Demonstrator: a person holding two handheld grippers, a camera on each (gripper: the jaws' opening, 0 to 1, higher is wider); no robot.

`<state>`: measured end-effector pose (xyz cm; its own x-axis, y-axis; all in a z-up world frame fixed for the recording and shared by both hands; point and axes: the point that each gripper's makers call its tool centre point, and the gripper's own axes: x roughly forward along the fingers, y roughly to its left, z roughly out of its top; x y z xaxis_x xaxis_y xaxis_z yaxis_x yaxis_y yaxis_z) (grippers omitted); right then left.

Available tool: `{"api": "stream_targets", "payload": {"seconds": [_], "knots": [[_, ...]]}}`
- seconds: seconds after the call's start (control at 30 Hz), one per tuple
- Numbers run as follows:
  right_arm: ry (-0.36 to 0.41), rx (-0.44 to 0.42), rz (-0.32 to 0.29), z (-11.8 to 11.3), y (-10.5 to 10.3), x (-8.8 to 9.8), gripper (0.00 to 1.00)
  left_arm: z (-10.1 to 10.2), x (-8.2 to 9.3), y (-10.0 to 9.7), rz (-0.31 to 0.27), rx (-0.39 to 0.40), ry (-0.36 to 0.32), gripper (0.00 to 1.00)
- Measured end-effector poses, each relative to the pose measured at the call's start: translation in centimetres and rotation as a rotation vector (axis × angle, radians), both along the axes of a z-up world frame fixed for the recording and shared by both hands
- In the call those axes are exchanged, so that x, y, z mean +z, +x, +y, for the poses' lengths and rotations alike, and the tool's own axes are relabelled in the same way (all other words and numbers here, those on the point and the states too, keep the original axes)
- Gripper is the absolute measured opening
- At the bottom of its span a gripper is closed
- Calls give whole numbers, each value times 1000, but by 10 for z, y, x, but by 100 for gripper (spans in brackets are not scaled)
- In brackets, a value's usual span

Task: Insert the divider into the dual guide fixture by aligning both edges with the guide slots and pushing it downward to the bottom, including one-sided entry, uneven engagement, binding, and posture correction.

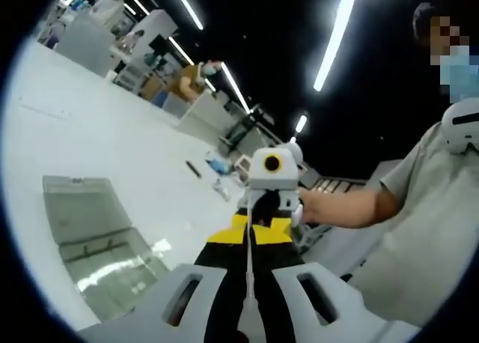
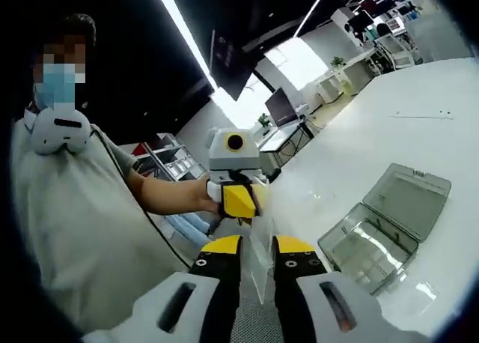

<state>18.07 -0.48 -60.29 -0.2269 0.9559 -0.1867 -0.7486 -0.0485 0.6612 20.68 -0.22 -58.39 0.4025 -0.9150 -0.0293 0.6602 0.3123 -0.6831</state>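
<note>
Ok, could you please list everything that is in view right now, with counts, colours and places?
storage case: one, clear, lid open, lying on the table.
divider: one, clear thin plate, held between both claws.
table: one, white, under the case.
small items: a few, dark and bluish, far on the table; too small to name.
ceiling lights: several, white strips, overhead.
shirt: one, grey, on the person behind the claws.
left claw: one, black with yellow tips, shut on the divider.
right claw: one, black with yellow tips, shut on the divider.
</note>
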Motion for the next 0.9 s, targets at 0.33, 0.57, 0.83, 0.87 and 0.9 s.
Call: {"api": "stream_targets", "payload": {"seconds": [0.33,0.57,0.83,0.87,0.9], "knots": [[37,-18,57,0,2,0,12,1,6,1,-14,5,-32,0],[54,-3,81,3,-2,2,6,1,9,1,-17,8,-46,0],[80,11,94,3,-4,5,3,0,11,0,-20,6,-54,0],[87,14,100,3,-5,6,2,0,11,-1,-19,3,-59,0],[92,14,111,3,-5,7,2,0,12,0,-20,3,-61,0]]}}
